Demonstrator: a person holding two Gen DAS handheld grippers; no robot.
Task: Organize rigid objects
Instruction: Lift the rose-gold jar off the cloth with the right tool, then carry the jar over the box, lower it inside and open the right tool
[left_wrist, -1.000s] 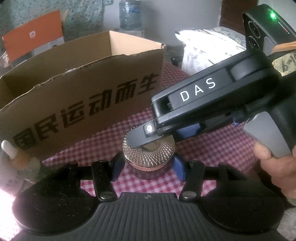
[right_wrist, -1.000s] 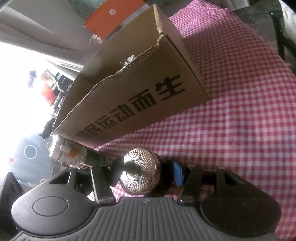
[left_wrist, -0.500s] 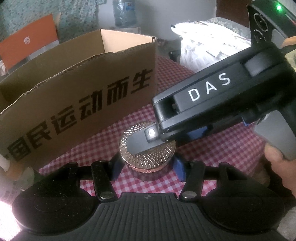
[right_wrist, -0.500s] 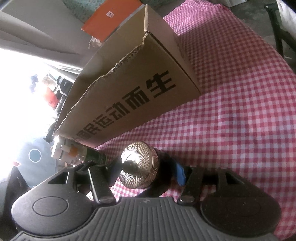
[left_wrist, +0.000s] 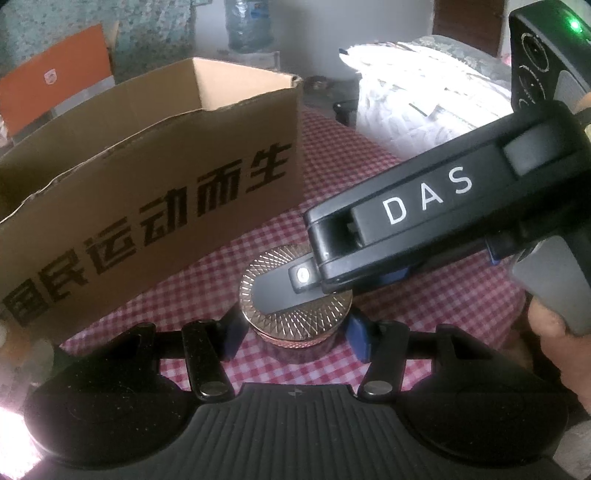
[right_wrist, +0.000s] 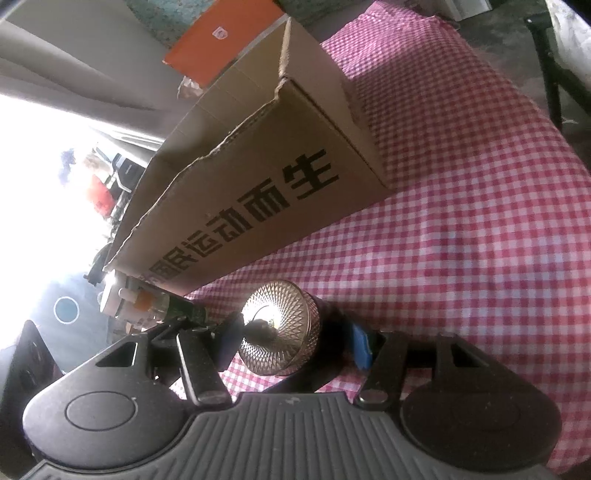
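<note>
Red-and-white checked tablecloth (right_wrist: 461, 192), orange panel (left_wrist: 55, 77) behind the tablecloth at far left, clear water bottle (left_wrist: 251, 22) beyond its far edge, white crinkled bag (left_wrist: 417, 110) off its far right corner.

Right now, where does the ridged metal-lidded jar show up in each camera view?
Left wrist view: the ridged jar sits lower centre, upright on the checked cloth, partly under the other hand-held gripper's finger.
Right wrist view: the jar appears lower centre, tipped by the camera's roll.
Shared landmark: the cardboard box with black characters, just behind the jar.
</note>
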